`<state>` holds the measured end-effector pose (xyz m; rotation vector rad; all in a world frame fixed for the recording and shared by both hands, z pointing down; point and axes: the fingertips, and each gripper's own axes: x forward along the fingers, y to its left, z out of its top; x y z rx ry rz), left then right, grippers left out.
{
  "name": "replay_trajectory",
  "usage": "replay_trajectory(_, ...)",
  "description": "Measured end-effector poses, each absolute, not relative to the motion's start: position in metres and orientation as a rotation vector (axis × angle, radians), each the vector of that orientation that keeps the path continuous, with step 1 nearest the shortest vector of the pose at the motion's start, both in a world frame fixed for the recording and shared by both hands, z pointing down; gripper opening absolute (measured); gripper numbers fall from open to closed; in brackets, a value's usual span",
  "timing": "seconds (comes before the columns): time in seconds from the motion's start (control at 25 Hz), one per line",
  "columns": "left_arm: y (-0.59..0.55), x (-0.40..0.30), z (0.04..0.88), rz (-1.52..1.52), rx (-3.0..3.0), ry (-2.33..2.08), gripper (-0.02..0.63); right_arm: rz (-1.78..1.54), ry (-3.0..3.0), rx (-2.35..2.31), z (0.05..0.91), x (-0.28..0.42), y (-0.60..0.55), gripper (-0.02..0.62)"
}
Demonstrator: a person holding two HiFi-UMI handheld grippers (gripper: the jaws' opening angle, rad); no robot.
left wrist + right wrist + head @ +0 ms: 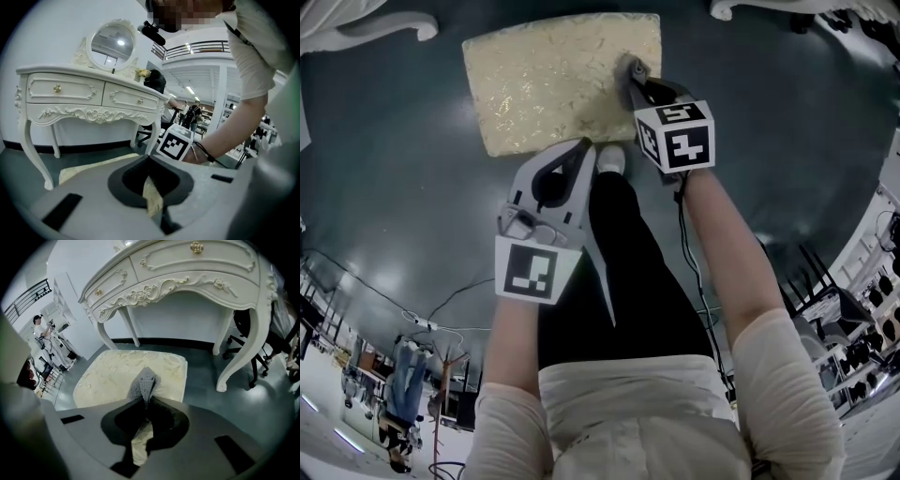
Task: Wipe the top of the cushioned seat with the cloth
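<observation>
The cushioned seat (553, 80) is a cream, gold-patterned square pad lying low on the dark floor. My right gripper (631, 82) reaches over its right edge and is shut on a grey knitted cloth (634, 67). In the right gripper view the cloth (145, 380) sticks out of the jaws as a bunched point above the seat (112, 373). My left gripper (584, 146) hovers at the seat's near edge, shut with nothing in it. From the left gripper view a strip of the seat (91, 164) and the right gripper's marker cube (175, 143) show.
A white carved dressing table (187, 273) with a round mirror (111, 41) stands just behind the seat, its curved legs (243, 348) close by. An office chair (255, 357) sits to the right. The person's leg and shoe (612, 159) stand at the seat's near edge.
</observation>
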<state>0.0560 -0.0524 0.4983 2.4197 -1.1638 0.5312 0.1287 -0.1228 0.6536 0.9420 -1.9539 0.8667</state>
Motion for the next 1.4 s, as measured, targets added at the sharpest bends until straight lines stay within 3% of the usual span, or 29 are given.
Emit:
replay_trajectory(0.44,-0.045,0.086,0.488,0.552,2.467,-1.092,0.002,0.872,-1.818,1.05,0.659,0.205,-0.12,0.028)
replay_trajectory(0.68,-0.031,0.077,0.48,0.556,2.52,-1.054,0.002,0.861,-1.806,1.16,0.637,0.207,-0.115,0.028)
replay_trajectory(1.0,-0.013,0.03,0.459,0.556,2.541,-1.068,0.002,0.863,-1.881,1.159,0.588,0.142,-0.097,0.028)
replay_trajectory(1.4,0.006,-0.085,0.457,0.586,2.544,-1.117,0.002,0.908,-1.96,0.987,0.587,-0.017,-0.053,0.028)
